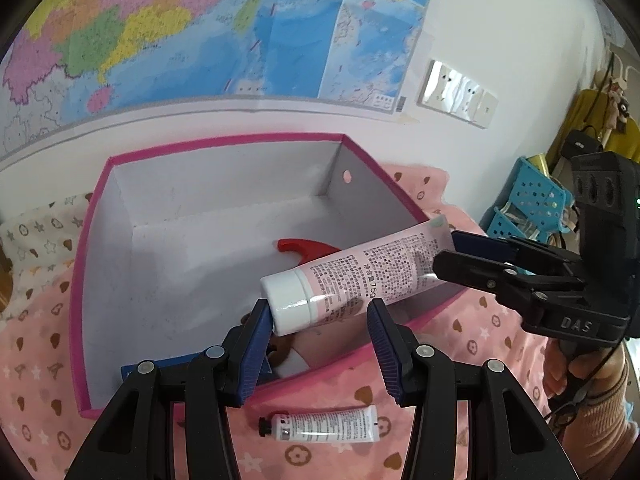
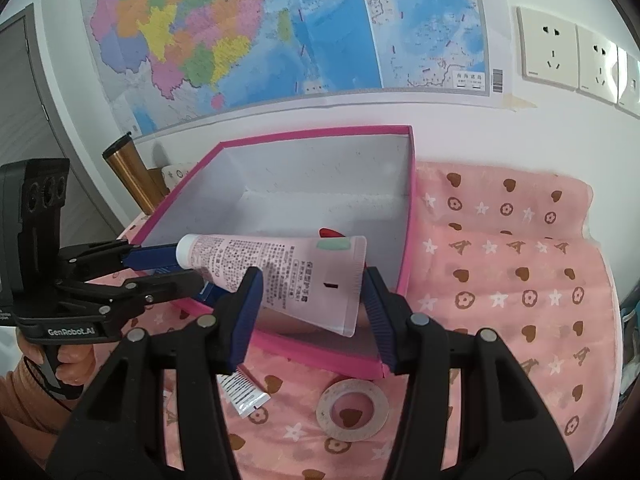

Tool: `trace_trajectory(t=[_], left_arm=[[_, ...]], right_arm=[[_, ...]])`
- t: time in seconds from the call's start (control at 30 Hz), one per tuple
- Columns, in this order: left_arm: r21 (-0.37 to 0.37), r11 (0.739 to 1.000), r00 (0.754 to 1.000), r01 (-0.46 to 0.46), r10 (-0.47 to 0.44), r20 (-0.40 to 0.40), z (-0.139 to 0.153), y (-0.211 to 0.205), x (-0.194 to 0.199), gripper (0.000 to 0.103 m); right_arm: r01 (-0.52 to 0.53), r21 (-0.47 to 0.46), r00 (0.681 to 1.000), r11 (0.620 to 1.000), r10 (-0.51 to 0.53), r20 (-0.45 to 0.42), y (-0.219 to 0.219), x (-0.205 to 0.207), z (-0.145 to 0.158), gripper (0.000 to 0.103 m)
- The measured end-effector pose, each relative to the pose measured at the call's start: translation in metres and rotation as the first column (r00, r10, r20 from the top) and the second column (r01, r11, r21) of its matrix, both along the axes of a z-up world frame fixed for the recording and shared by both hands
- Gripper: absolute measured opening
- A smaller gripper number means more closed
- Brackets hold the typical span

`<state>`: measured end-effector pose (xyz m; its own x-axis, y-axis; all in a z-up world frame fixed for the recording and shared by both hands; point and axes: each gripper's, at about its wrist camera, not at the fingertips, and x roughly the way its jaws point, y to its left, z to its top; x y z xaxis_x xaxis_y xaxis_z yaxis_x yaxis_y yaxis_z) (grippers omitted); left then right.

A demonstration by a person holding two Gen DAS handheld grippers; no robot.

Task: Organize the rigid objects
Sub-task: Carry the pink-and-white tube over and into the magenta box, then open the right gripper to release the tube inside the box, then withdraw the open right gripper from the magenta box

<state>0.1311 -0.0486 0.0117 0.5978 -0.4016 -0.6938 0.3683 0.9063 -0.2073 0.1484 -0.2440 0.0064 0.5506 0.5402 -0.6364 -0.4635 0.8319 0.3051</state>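
While a big map point(image 1: 168, 32) is covering the wall behind, a pink cloth point(image 2: 500, 264) patterned with hearts, stars and flowers is spreading across the surface and carrying everything else. Sitting on it against the wall is a pink-rimmed box point(image 1: 92, 240) with a pale grey inside; a red plastic piece point(image 1: 298, 249) is lying on its floor.

Above the near side of the box, a pink tube point(image 1: 360, 276) with a white cap is hanging roughly level, held between the two tools. The right gripper point(image 2: 314, 300) is pinching the tube's flat crimped end, its blue pads pressing the tube's two edges. The left gripper point(image 1: 320, 332) is reaching around the capped end: one blue pad is touching the cap, the other is meeting the tube's lower edge, so it seems to be clamping that end too, though how firmly I cannot tell. A hand point(image 1: 576, 376) in a ribbed sleeve is gripping the right tool's handle.

A copper-coloured flask point(image 2: 132, 168) is leaning beside the box's far left corner. Wall sockets point(image 2: 548, 48) are showing to the right of the map.

On the cloth in front of the box, a ring of tape point(image 2: 352, 408) is lying flat, and near it a small white tube point(image 1: 320, 424) with a black cap is lying on its side.
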Motion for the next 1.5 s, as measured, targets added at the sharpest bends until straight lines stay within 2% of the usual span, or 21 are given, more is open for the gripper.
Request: trace_trajectory(t=[0.1, 0.27, 0.4, 0.77, 1.13, 1.5], left_arm=[[-0.02, 1.0, 0.999, -0.005, 0.004, -0.037, -0.006, 0.001, 0.008, 0.049], [-0.011, 1.0, 0.998, -0.002, 0.002, -0.06, -0.013, -0.001, 0.015, 0.049], [-0.012, 1.0, 0.998, -0.013, 0.012, -0.064, -0.017, 0.0, 0.016, 0.049], [-0.018, 1.0, 1.0, -0.021, 0.021, 0.019, -0.008, 0.012, -0.012, 0.051], [-0.018, 1.0, 0.992, 0.021, -0.019, 0.122, 0.001, 0.013, -0.068, 0.052], [-0.011, 0.999, 0.998, 0.035, -0.035, 0.045, -0.023, -0.001, -0.087, 0.052]], right_arm=[[0.001, -0.008, 1.0, 1.0, -0.001, -0.006, 0.003, 0.004, -0.001, 0.054], [0.024, -0.025, 0.999, 0.999, -0.025, -0.021, 0.003, 0.008, -0.007, 0.054], [0.049, -0.01, 0.999, 0.999, -0.049, -0.022, -0.001, 0.007, -0.006, 0.062], [0.059, 0.029, 0.998, 0.998, -0.059, -0.014, -0.016, -0.013, -0.003, 0.063], [0.019, 0.078, 1.0, 0.997, -0.017, -0.019, -0.031, -0.054, -0.01, 0.063], [0.025, 0.08, 0.993, 0.996, -0.015, -0.121, -0.037, -0.075, -0.046, 0.063]])
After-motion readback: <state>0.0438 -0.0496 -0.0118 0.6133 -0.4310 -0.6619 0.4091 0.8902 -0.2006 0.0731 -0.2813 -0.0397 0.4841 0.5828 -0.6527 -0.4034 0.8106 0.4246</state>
